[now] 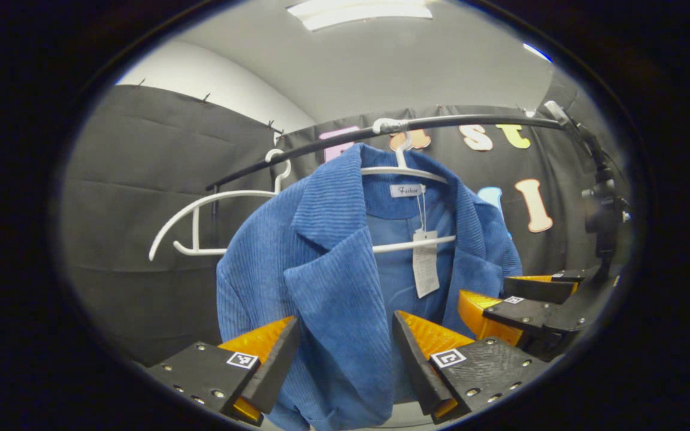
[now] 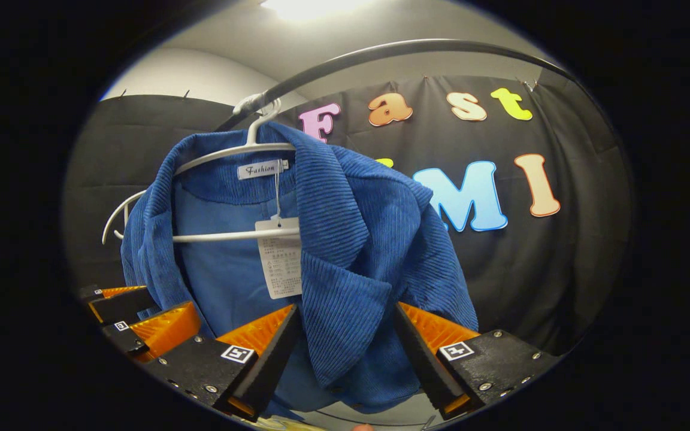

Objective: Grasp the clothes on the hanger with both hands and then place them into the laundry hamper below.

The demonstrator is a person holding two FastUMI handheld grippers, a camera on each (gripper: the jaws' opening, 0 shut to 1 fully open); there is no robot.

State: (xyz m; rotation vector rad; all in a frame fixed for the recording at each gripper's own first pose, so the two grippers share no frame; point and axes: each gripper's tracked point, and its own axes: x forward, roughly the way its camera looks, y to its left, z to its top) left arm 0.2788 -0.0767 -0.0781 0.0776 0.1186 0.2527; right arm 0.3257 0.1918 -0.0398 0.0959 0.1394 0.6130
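A blue corduroy jacket (image 1: 327, 239) hangs on a white hanger (image 1: 405, 173) from a black rail (image 1: 471, 120), with a paper tag (image 1: 426, 263) at the neck. My left gripper (image 1: 345, 317) is open, its fingers on either side of one front panel below the lapel. In the right gripper view the same jacket (image 2: 345, 227) hangs from its hanger (image 2: 225, 152). My right gripper (image 2: 346, 306) is open around the other front panel. The right gripper (image 1: 489, 290) also appears at the jacket's far edge, and the left gripper (image 2: 141, 308) at the lower left.
An empty white hanger (image 1: 201, 203) hangs on the rail to the left of the jacket. The black rail (image 2: 411, 45) arcs overhead. A black stand with a clamp (image 1: 602, 209) rises at the rail's right end. Black cloth walls close in behind.
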